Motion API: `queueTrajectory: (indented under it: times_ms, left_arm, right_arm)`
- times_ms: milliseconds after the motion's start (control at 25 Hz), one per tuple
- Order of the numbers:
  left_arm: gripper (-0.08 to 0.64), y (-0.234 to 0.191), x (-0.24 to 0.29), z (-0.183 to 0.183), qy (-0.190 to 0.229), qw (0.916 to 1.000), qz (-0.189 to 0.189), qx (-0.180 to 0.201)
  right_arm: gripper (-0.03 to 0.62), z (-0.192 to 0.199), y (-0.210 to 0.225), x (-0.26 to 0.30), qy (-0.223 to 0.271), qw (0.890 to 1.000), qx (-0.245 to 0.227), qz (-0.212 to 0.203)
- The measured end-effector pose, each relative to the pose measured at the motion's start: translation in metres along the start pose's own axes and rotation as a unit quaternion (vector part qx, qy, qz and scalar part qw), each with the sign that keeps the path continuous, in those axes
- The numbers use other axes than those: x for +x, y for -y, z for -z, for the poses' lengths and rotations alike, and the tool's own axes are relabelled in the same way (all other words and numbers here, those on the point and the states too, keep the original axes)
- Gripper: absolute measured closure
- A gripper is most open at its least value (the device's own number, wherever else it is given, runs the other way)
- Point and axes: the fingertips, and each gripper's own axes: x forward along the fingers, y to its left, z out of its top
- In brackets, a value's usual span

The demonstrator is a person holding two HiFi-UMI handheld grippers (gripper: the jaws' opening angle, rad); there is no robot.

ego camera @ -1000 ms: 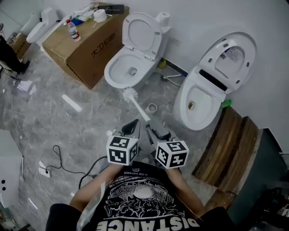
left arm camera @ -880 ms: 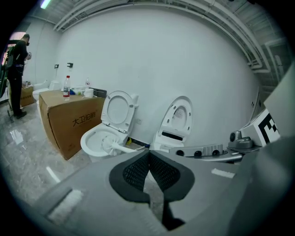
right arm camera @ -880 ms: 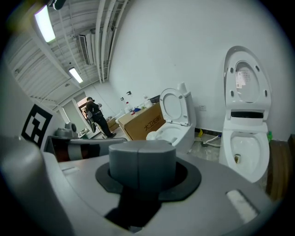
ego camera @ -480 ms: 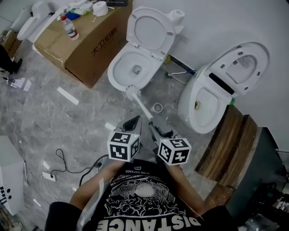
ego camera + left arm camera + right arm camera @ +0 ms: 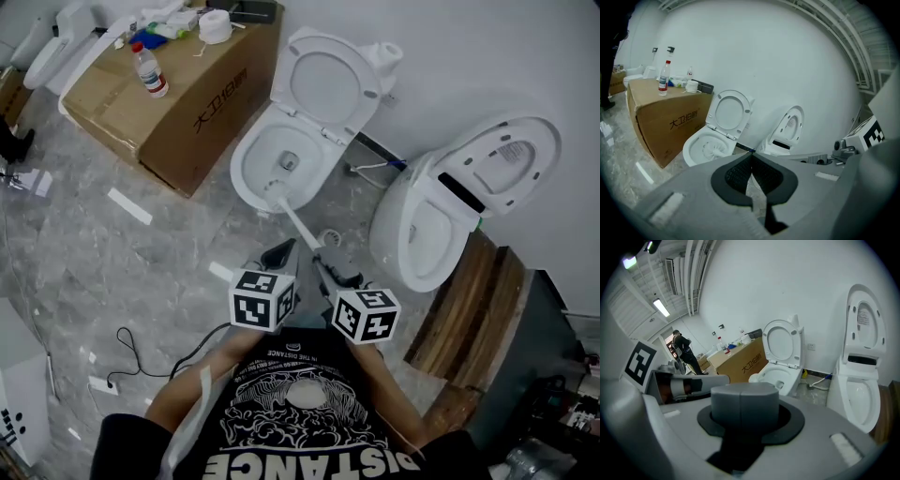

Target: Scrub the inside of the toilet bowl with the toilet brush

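Observation:
A white toilet [image 5: 251, 167] stands against the wall with its lid [image 5: 323, 84] up. The toilet brush [image 5: 276, 191] has its white bristle head over the front rim of the bowl; in the left gripper view the brush head [image 5: 712, 151] sits inside the bowl [image 5: 693, 149]. Its thin white handle [image 5: 300, 225] runs back to my right gripper [image 5: 328, 265], which is shut on the handle's grey end [image 5: 744, 404]. Just to the left, my left gripper [image 5: 278, 255] is shut with nothing in it, its pads [image 5: 740, 174] touching.
A cardboard box [image 5: 178, 94] with a water bottle [image 5: 150, 70] and a tape roll [image 5: 216, 26] stands left of the toilet. A second toilet [image 5: 422, 225] with raised lid is on the right, beside wooden boards [image 5: 469, 300]. A floor drain [image 5: 328, 237] and a cable [image 5: 141, 347] lie on the floor.
The brush head has moved forward from the floor in front of the toilet to over the bowl's front rim. Both grippers have come closer to the toilet.

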Motion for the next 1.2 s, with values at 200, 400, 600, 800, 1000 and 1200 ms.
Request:
queueTrajectory:
  times_ms: [200,400,600,800,1000,1200]
  left_arm:
    - [0.571,-0.015,0.01,-0.013,-0.005,1.0,0.003,-0.006]
    - [0.569,-0.034,0.029,-0.022,-0.012,0.9997,-0.013,-0.015]
    - [0.571,-0.06,0.059,-0.035,-0.023,0.9985,-0.042,-0.027]
    - [0.569,-0.08,0.101,-0.039,-0.054,0.9956,-0.048,-0.06]
    - [0.569,-0.109,0.138,-0.051,-0.074,0.9927,-0.064,-0.07]
    - [0.569,-0.129,0.172,-0.061,-0.101,0.9886,-0.089,-0.068]
  right_arm:
    - [0.44,-0.015,0.002,0.017,-0.003,1.0,0.004,0.003]
    - [0.44,-0.029,0.014,0.044,-0.017,1.0,0.008,-0.005]
    - [0.44,-0.045,0.031,0.087,-0.042,0.999,0.008,-0.032]
    - [0.44,-0.051,0.06,0.132,-0.089,0.995,0.002,-0.048]
    - [0.44,-0.056,0.092,0.186,-0.129,0.99,-0.011,-0.064]
    - [0.44,-0.049,0.119,0.229,-0.171,0.982,-0.014,-0.077]
